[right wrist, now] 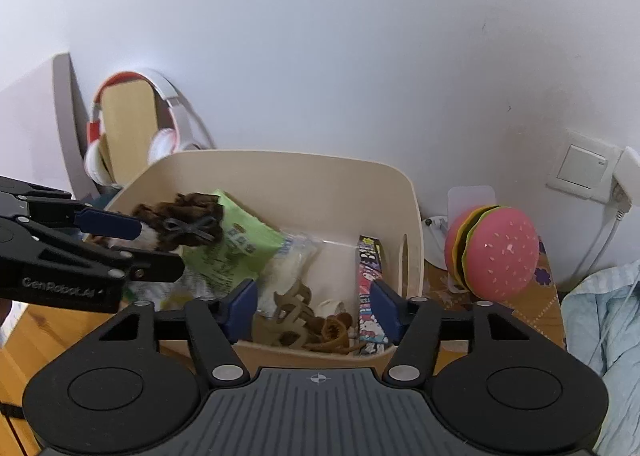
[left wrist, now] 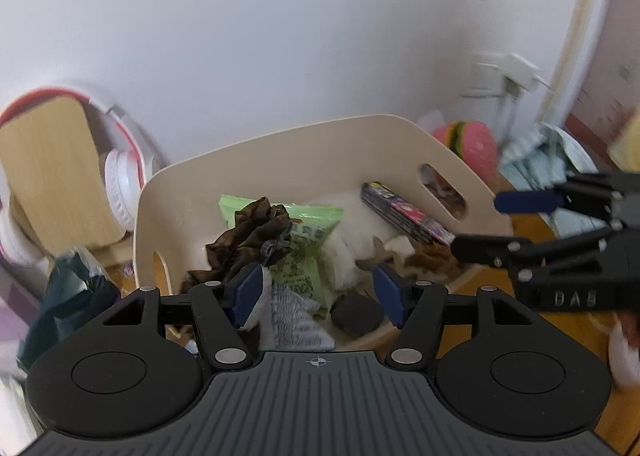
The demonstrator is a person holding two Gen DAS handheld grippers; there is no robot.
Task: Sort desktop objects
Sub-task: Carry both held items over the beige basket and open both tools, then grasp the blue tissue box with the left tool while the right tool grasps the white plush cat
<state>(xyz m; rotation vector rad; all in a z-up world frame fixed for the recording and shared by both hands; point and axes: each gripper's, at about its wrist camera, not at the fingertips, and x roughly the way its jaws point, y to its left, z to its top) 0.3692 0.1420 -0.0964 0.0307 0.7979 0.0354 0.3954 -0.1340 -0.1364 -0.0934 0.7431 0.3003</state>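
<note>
A beige bin [left wrist: 280, 151] [right wrist: 296, 175] on the wooden desk holds a brown scrunchie [left wrist: 248, 232] [right wrist: 188, 223], a green packet [left wrist: 308, 240] [right wrist: 240, 244], a colourful box [left wrist: 404, 215] [right wrist: 370, 276], a dark round lump [left wrist: 356, 314] and hair claws [right wrist: 296, 316]. My left gripper [left wrist: 320, 292] [right wrist: 160, 248] hangs open over the bin's left part. The scrunchie rests against one pad only. My right gripper [right wrist: 314, 308] [left wrist: 476, 223] stands open over the bin's near right corner, above the hair claws, with no pad pressing on anything.
Red and white headphones [right wrist: 168, 135] hang on a wooden stand [left wrist: 52, 171] behind the bin at the left. A pink burger toy [right wrist: 496, 252] sits right of the bin, with a wall socket [right wrist: 584, 167] behind it. Light blue cloth [right wrist: 600, 320] lies at the far right.
</note>
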